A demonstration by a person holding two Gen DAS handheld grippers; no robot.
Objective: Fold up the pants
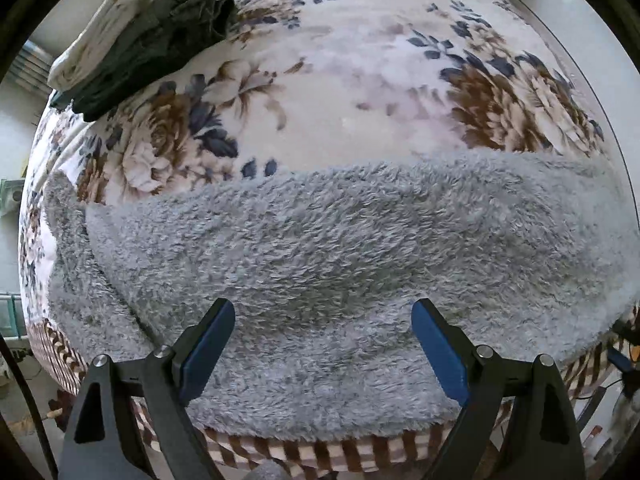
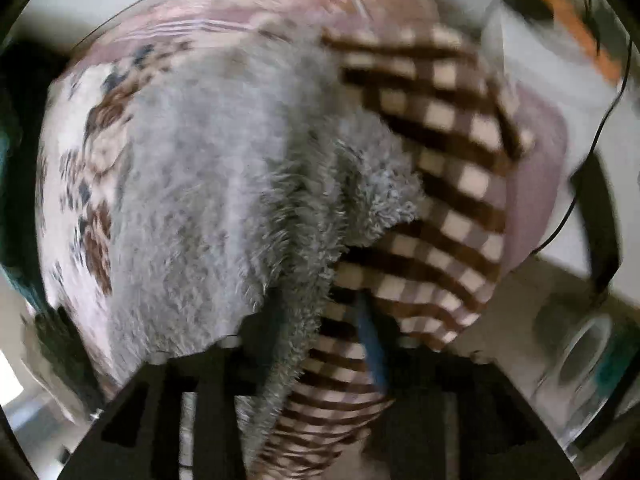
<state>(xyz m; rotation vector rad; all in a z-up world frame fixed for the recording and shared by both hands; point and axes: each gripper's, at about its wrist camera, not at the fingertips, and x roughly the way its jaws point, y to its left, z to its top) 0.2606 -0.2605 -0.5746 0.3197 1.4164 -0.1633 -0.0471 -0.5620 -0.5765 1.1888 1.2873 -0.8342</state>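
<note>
left gripper (image 1: 323,344) jaws wide over grey fleece pants (image 1: 340,248) | right gripper (image 2: 320,320) jaws clamp pants edge

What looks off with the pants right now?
Nothing damaged. The gray fleece pants lie fairly flat on the floral blanket; one edge bunches in the right gripper. The left gripper hovers open.

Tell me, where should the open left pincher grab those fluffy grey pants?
Probably the near hem of the grey pants, coming from the bed's checked edge. That edge lies flat and free just ahead of the open left gripper, so one finger can slip under. The right gripper already seems to pinch a bunched fold.
</note>
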